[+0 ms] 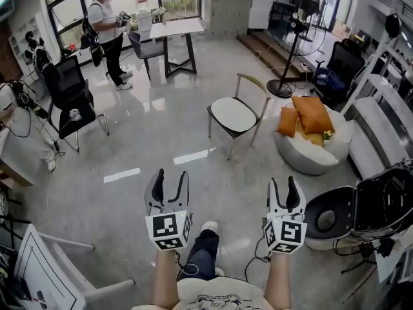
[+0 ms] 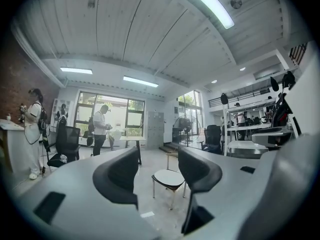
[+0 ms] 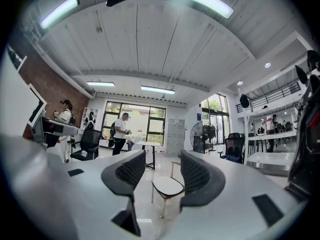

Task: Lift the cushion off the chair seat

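Both claws stand wide open and hold nothing. My left gripper [image 1: 172,176] sits at lower centre-left of the head view and my right gripper [image 1: 282,181] at lower right, both levelled forward with only air between the jaws.

Past them is a stretch of bare floor [image 1: 129,147]. Beyond that, above and between the two claws, is the chair [image 1: 255,80], with the pale cushion [image 1: 233,113] lying flat on its seat, well apart from both. Each gripper view frames it between its own jaws.

The pad looks rounded, with no marked long axis. The backrest curves along its upper-right side, so the free edge faces lower left, toward me. I judge my right gripper slightly nearer (the orange cushions [image 1: 313,112] on the white pouf [image 1: 310,154] further right are not on this chair).
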